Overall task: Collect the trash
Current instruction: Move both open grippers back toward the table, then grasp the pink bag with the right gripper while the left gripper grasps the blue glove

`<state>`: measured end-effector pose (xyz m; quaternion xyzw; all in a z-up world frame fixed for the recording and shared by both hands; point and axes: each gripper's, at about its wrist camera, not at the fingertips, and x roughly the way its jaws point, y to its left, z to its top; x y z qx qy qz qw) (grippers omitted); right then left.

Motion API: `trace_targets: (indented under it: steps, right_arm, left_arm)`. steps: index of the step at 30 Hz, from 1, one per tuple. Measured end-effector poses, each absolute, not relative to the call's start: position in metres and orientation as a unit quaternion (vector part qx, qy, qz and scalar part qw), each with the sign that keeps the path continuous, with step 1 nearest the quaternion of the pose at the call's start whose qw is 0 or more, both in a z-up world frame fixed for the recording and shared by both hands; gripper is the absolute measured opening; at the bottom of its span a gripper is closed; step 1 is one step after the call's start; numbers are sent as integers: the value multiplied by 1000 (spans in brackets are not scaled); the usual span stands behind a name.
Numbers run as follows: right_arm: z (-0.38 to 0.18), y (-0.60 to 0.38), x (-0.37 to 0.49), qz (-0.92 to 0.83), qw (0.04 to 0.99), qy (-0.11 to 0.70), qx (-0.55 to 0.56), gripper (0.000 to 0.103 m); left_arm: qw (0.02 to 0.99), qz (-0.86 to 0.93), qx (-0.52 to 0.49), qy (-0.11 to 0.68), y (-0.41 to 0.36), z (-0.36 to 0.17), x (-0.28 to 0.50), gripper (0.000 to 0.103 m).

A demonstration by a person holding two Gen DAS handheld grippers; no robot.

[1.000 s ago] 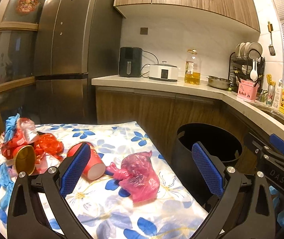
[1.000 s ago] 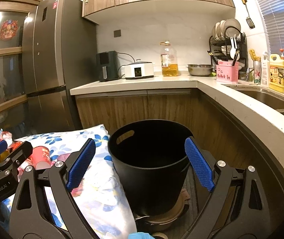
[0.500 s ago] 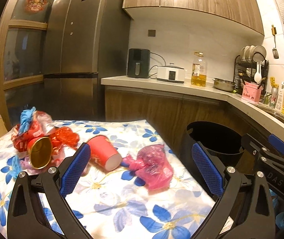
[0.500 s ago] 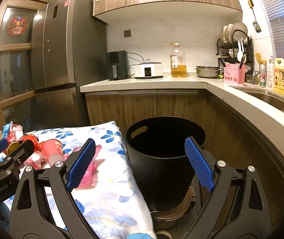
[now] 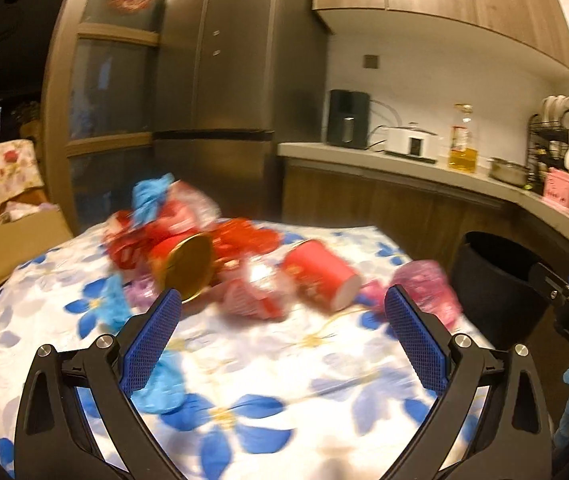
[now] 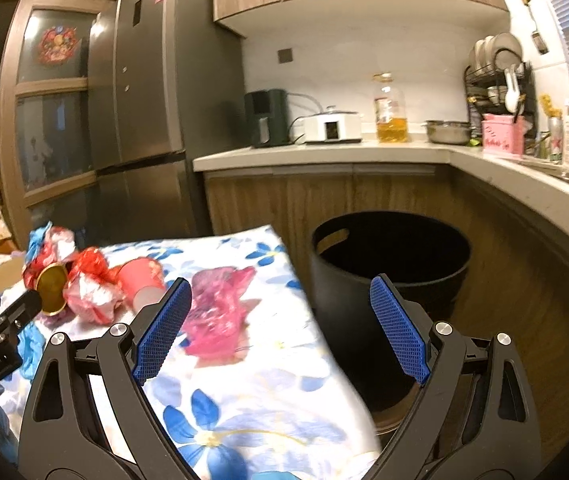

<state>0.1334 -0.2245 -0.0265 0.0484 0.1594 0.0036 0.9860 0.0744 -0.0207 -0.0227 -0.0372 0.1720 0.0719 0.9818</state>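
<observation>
1. Left gripper (image 5: 280, 304) held low over the near part of the table (image 5: 244, 364), aimed level across its flowered cloth; jaws spread wide, nothing between them.
2. Right gripper (image 6: 280, 300) hangs over the table's right edge, jaws likewise wide apart and empty; its left pad sits over the cloth, its right pad in front of the bin (image 6: 392, 276).
3. Trash lies beyond the left gripper's tips, not touching them: red paper cup (image 5: 320, 276) on its side, mouth turned toward the camera, roughly centred between the pads.
4. Gold-lidded can (image 5: 188, 268) just past the left pad, among crumpled red wrappers (image 5: 240, 240) and a blue scrap (image 5: 148, 196).
5. Pink plastic bag (image 6: 220, 312) sits just beyond the right gripper's left pad, near the table's right edge.
6. Black bin stands on the floor beside the table, open-topped, against the wooden cabinets (image 6: 324, 196).
7. Left view blurred; finer wrapper detail unreadable.
</observation>
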Motion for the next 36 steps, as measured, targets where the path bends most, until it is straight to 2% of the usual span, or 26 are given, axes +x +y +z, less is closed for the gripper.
trace_targets:
  steps: [13, 18, 21, 22, 24, 25, 28, 30, 32, 36]
  right_arm:
    - [-64, -185, 185, 27, 981, 191, 33, 88]
    - [-73, -179, 209, 29, 974, 220, 41, 81]
    - [-80, -179, 219, 30, 970, 237, 44, 74]
    - [-82, -178, 222, 30, 968, 244, 43, 68]
    - [-87, -176, 226, 31, 966, 254, 40, 59]
    - [-89, -175, 227, 32, 965, 256, 38, 53]
    - [-92, -173, 229, 37, 964, 261, 32, 39]
    - [-94, -173, 229, 41, 963, 264, 30, 32]
    - [-95, -173, 230, 44, 962, 266, 30, 22]
    - [-95, -173, 228, 49, 962, 266, 32, 10]
  left_arm:
    - [964, 164, -54, 202, 54, -61, 79, 95]
    - [960, 167, -77, 212, 67, -64, 81, 95]
    - [957, 169, -80, 224, 69, -67, 85, 92]
    - [954, 170, -83, 233, 70, -69, 89, 91]
    - [950, 172, -86, 247, 72, -74, 94, 82]
    - [947, 172, -88, 256, 73, -76, 96, 73]
    - [945, 174, -87, 265, 73, -80, 98, 67]
    - [945, 172, -85, 266, 72, -81, 99, 59]
    - [942, 170, -89, 277, 73, -84, 102, 38]
    - [935, 165, -105, 295, 78, -89, 103, 14]
